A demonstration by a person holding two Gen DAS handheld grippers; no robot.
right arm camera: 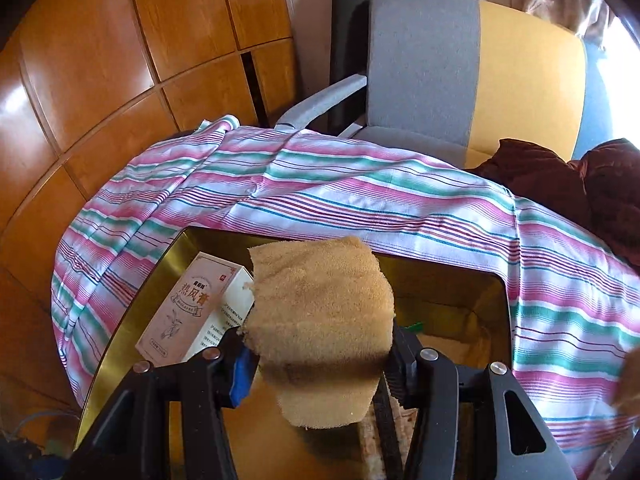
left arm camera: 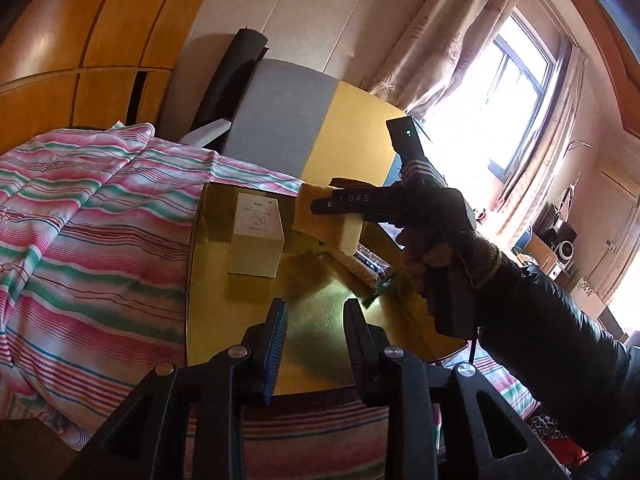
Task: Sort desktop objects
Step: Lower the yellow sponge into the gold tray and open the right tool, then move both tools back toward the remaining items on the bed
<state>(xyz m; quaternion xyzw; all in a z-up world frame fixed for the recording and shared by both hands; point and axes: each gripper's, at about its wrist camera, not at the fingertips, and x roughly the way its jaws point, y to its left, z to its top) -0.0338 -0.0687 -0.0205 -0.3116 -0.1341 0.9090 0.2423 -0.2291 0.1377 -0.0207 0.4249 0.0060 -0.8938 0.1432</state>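
The left gripper (left arm camera: 314, 312) hangs empty with its ribbed jaws parted over the glossy golden tray (right arm camera: 132, 320). The right gripper (right arm camera: 320, 344) clamps a coarse, porous tan sponge (right arm camera: 320, 304), a thick block held above the tray. Beyond it, a smooth white printed carton (right arm camera: 192, 308) stands on the tray, ringed by striped cloth (right arm camera: 360, 196).

Rough porous sponge (right arm camera: 320, 320), glossy tray (right arm camera: 132, 320)
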